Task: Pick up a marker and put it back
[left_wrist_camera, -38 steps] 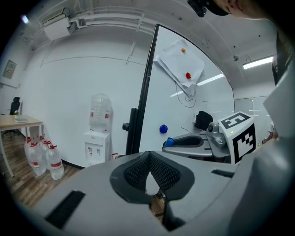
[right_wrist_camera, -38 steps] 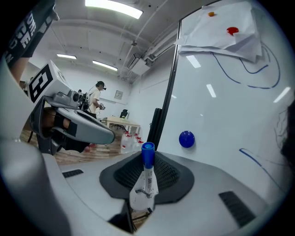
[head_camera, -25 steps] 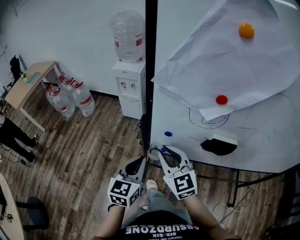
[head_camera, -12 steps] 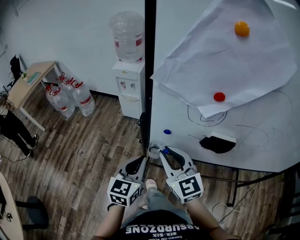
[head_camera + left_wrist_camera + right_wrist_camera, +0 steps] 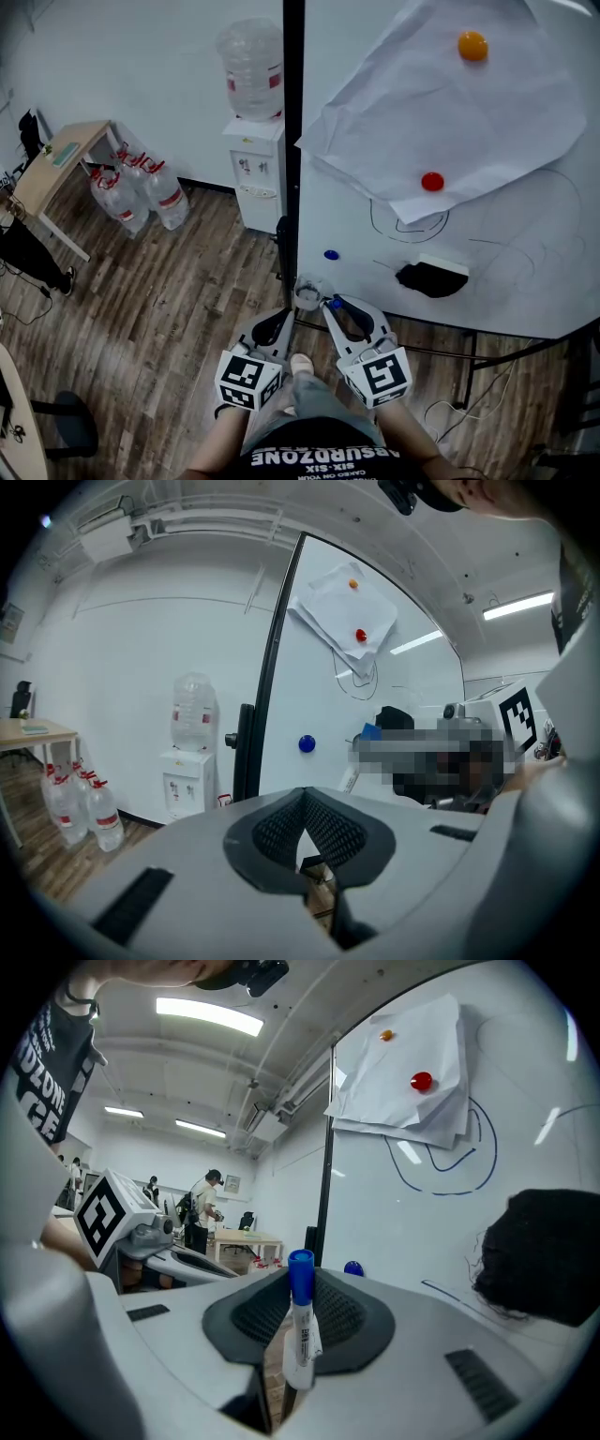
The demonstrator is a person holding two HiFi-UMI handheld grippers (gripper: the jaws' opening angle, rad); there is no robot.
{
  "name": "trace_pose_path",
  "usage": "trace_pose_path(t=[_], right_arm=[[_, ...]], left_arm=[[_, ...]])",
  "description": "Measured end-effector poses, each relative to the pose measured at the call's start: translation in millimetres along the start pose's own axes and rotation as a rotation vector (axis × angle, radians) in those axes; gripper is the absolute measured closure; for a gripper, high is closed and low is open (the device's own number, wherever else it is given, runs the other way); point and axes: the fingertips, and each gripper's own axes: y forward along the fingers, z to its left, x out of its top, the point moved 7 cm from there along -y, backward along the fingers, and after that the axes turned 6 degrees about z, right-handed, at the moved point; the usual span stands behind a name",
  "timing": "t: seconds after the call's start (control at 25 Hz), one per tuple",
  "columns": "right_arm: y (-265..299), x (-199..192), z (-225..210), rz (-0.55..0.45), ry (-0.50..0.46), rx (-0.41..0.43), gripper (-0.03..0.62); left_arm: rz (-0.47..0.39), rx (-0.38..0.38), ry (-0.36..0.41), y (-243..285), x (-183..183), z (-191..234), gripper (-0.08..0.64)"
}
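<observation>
By the whiteboard [image 5: 349,211], right tongs [image 5: 329,304] grip the marker [image 5: 301,1333] upright.

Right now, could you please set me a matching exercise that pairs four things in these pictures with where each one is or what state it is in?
Things:
1. marker
2. orange magnet
3. blue magnet
4. left tongs

Places or states:
A. on the bare whiteboard, below the paper's lower left corner
B. closed, with nothing between them
C. clamped upright in the right tongs, blue cap on top
D. near the top of the paper

Pairs: 1-C, 2-D, 3-A, 4-B
</observation>
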Motion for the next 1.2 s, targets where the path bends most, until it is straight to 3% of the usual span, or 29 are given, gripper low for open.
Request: trace_pose_path(t=[1.2], right_arm=[[-39.8, -36.8, 35.8, 0.077, 0.052, 0.021, 0.523]], left_arm=[[-0.026, -0.001, 0.006, -37.5, -10.4, -32.8, 0.552]])
